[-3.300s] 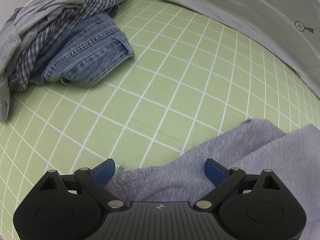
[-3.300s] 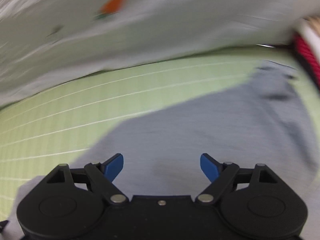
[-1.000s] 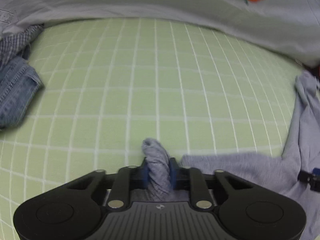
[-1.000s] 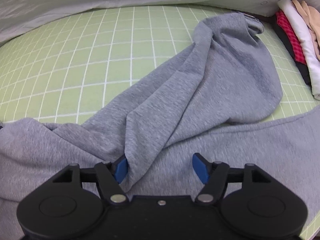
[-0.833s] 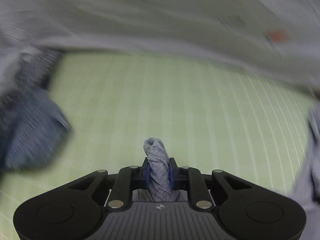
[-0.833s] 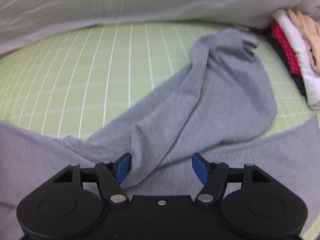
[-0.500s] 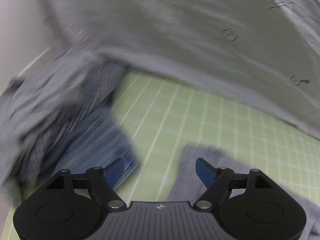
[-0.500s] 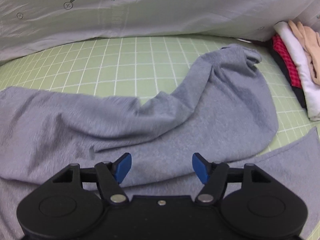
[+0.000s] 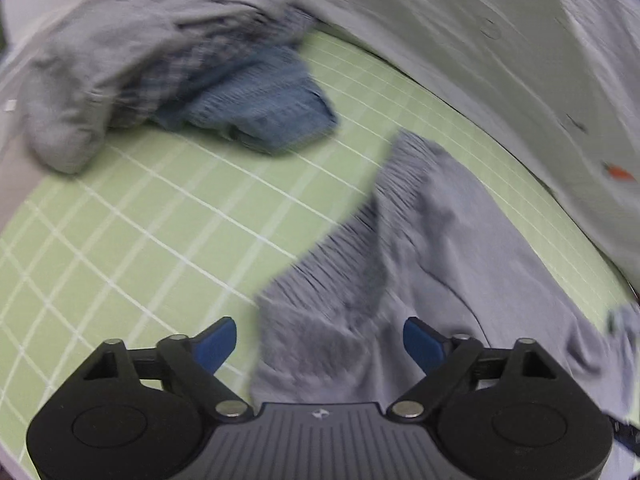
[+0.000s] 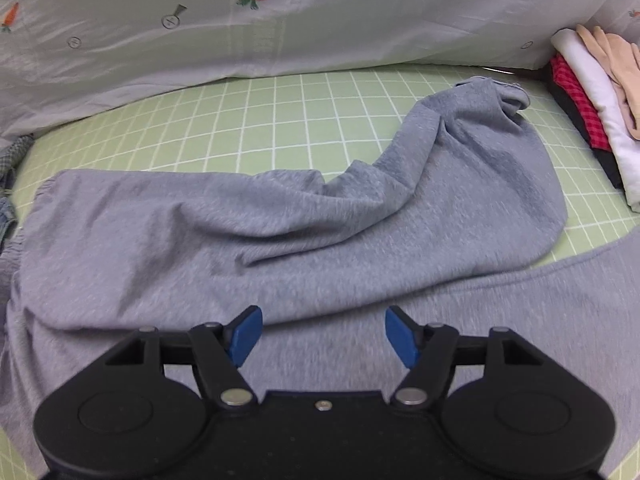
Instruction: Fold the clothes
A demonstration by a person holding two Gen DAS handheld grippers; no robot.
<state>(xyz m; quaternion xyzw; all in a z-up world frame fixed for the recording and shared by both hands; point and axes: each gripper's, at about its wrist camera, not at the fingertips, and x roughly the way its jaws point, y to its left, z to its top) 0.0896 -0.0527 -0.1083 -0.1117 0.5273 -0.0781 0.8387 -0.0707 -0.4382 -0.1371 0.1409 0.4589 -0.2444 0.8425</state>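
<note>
Grey sweatpants (image 10: 280, 240) lie spread on the green grid mat (image 10: 280, 120). One leg curves up to the far right. The elastic waistband (image 9: 360, 248) shows in the left wrist view, lying flat on the mat. My left gripper (image 9: 320, 344) is open and empty just above the waistband end. My right gripper (image 10: 322, 334) is open and empty over the middle of the pants.
A pile of unfolded clothes, with blue jeans (image 9: 264, 104), a checked shirt and a grey garment (image 9: 100, 64), lies at the mat's far left. A stack of folded clothes (image 10: 592, 96) sits at the far right. A white carrot-print sheet (image 10: 280, 12) backs the mat.
My left gripper has let go of the waistband it was pinching and opened. The pants now lie spread out to the left. My right gripper stays open.
</note>
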